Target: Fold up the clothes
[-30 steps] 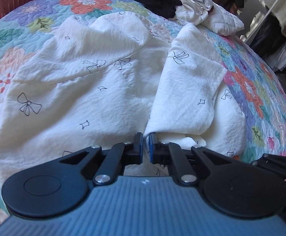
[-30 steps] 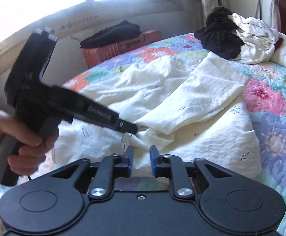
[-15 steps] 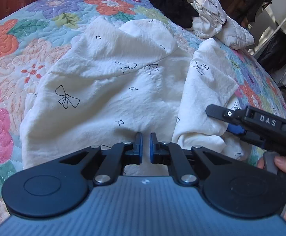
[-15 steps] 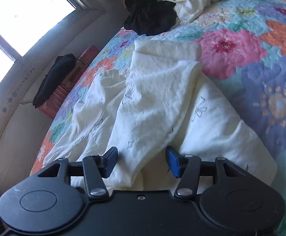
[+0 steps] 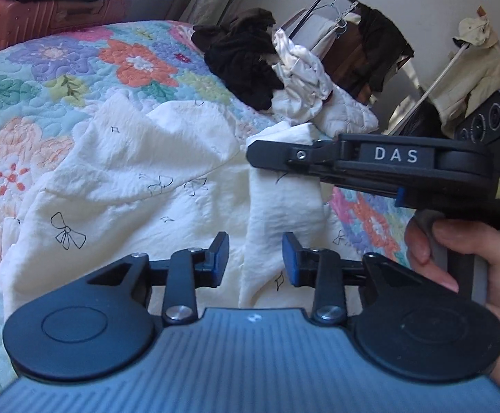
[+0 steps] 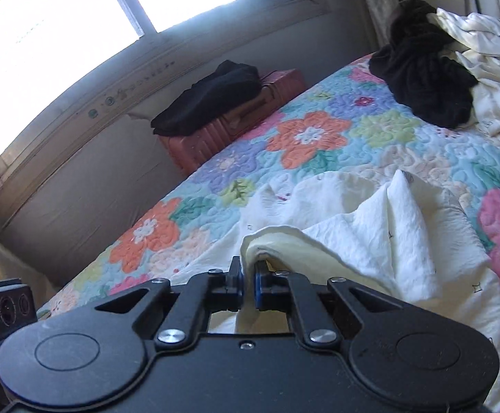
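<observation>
A white garment with small black bow prints (image 5: 129, 186) lies spread on the floral quilt (image 5: 77, 65). My left gripper (image 5: 255, 258) is open just above its near edge, astride a lifted strip of the cloth (image 5: 284, 213). My right gripper (image 6: 248, 284) is shut on a fold of the white garment (image 6: 370, 241) and holds it up off the bed. It also shows in the left wrist view (image 5: 267, 151), at the right, with the cloth hanging from its tip.
A pile of black (image 5: 246, 58) and white clothes (image 5: 305, 79) sits at the far side of the bed. A red suitcase (image 6: 236, 127) with a black garment on it stands by the window wall. A clothes rack (image 5: 353, 17) stands beyond the bed.
My left gripper has opened and let go of the cloth. My right gripper has closed on a fold of the garment and lifted it.
</observation>
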The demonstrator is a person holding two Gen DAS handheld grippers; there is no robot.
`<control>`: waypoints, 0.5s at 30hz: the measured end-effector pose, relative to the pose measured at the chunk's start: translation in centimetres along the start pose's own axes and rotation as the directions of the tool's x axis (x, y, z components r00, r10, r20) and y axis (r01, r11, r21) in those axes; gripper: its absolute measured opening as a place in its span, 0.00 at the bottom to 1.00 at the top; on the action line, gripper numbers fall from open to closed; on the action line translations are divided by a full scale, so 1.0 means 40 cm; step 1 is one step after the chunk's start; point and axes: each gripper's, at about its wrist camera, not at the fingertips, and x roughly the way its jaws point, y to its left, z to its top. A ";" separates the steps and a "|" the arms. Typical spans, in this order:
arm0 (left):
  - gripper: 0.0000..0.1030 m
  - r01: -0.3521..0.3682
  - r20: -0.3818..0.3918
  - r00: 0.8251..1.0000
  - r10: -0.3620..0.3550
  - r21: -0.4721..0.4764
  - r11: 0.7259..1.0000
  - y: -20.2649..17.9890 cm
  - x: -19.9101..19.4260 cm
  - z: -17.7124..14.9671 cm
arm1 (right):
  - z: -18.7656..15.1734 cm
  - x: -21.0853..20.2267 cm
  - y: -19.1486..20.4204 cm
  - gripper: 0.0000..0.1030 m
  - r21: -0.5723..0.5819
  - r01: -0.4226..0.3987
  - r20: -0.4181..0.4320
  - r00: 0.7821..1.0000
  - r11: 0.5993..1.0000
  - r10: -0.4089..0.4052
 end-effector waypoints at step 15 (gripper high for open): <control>0.06 -0.170 -0.039 0.985 0.165 -0.182 0.969 0.105 0.047 0.008 | -0.096 -0.072 -0.025 0.35 0.124 -0.028 -0.015 0.999 0.992 0.030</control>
